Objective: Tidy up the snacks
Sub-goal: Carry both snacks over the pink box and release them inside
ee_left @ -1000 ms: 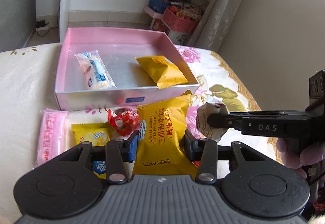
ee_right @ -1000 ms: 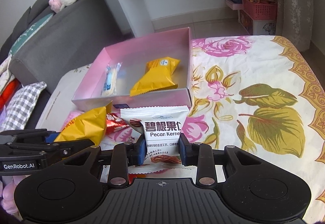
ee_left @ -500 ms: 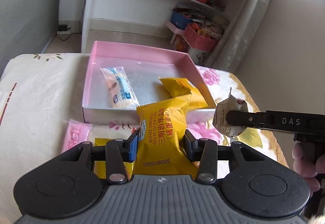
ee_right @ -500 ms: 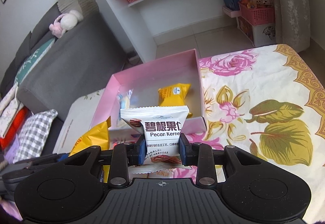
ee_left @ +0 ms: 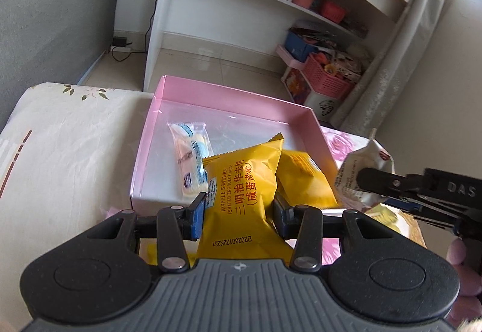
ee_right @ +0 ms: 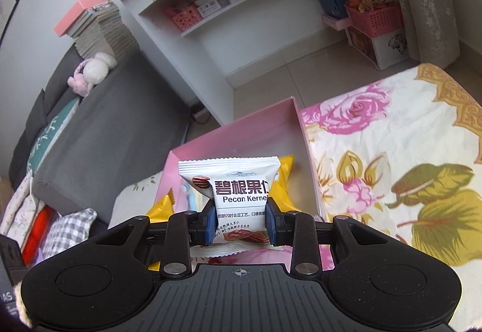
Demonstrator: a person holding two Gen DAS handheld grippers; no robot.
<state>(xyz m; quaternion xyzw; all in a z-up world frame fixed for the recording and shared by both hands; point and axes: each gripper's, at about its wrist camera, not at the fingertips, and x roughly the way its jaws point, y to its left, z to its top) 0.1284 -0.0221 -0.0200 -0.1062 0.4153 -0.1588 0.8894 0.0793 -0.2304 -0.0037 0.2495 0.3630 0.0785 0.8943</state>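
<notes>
A white bookshelf [ee_left: 271,1] stands on pale tiled floor [ee_left: 211,58] beside a grey sofa [ee_right: 99,121].

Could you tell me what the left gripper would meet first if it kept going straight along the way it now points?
Probably the pink box: the left gripper, shut on the waffle sandwich packet, aims over its near wall at the floor, where a yellow packet lies. Depth is uncertain.

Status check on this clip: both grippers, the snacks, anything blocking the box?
Left gripper shut on yellow waffle pack. Right gripper shut on pecan packet. Pink box holds two snacks, room left, path open.
</notes>
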